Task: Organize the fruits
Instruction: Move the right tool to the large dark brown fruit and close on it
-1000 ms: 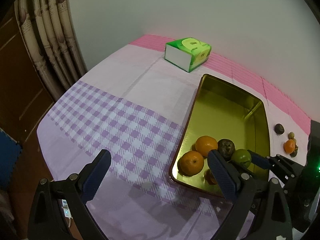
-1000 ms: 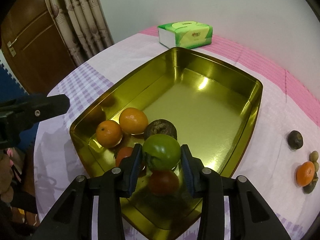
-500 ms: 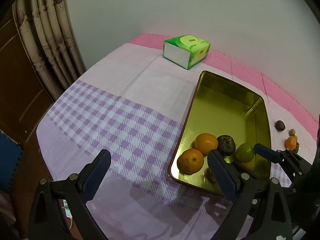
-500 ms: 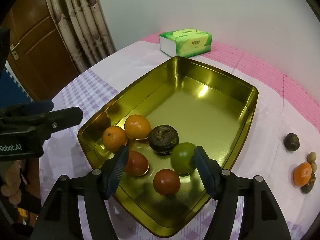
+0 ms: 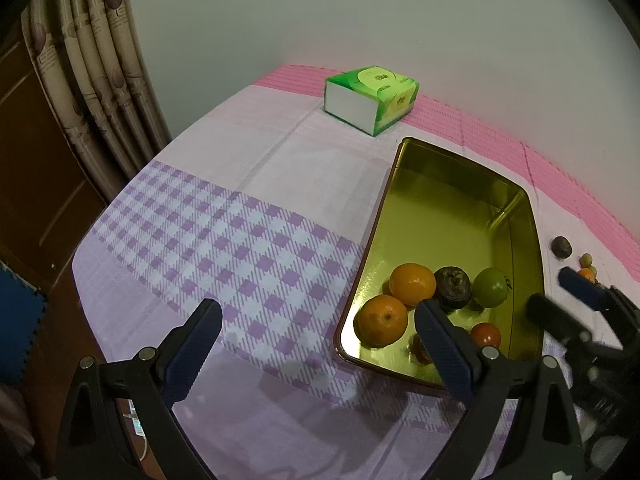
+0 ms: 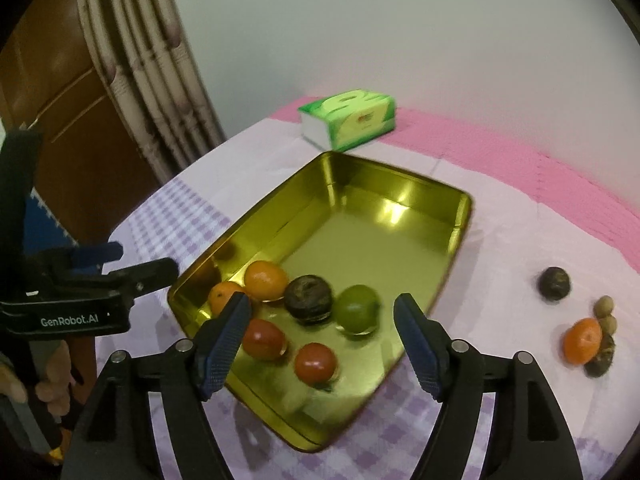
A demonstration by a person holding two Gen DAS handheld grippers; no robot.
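Observation:
A gold metal tray (image 6: 400, 184) (image 5: 460, 184) holds two oranges (image 6: 266, 280), a dark brown fruit (image 6: 308, 298), a green fruit (image 6: 357, 309) (image 5: 490, 286) and two red fruits (image 6: 315, 362). My right gripper (image 6: 322, 344) hovers above the tray's near end, its jaws opening with nothing pressed between them; the green fruit lies free beyond its fingers. My left gripper (image 5: 320, 348) stands open over the checked cloth at the tray's near left corner, holding nothing. On the cloth to the right lie a dark fruit (image 6: 554, 283), an orange (image 6: 583, 340) and small nuts (image 6: 604, 306).
A green tissue box (image 6: 348, 118) (image 5: 372, 96) sits beyond the tray near the wall. Curtains and a wooden door stand to the left. A person's hand (image 6: 52, 376) holds the left gripper's body at the lower left of the right wrist view.
The right gripper let go of the green fruit, which now rests in the tray, and pulled back and up with its jaws widening. The left gripper stayed put.

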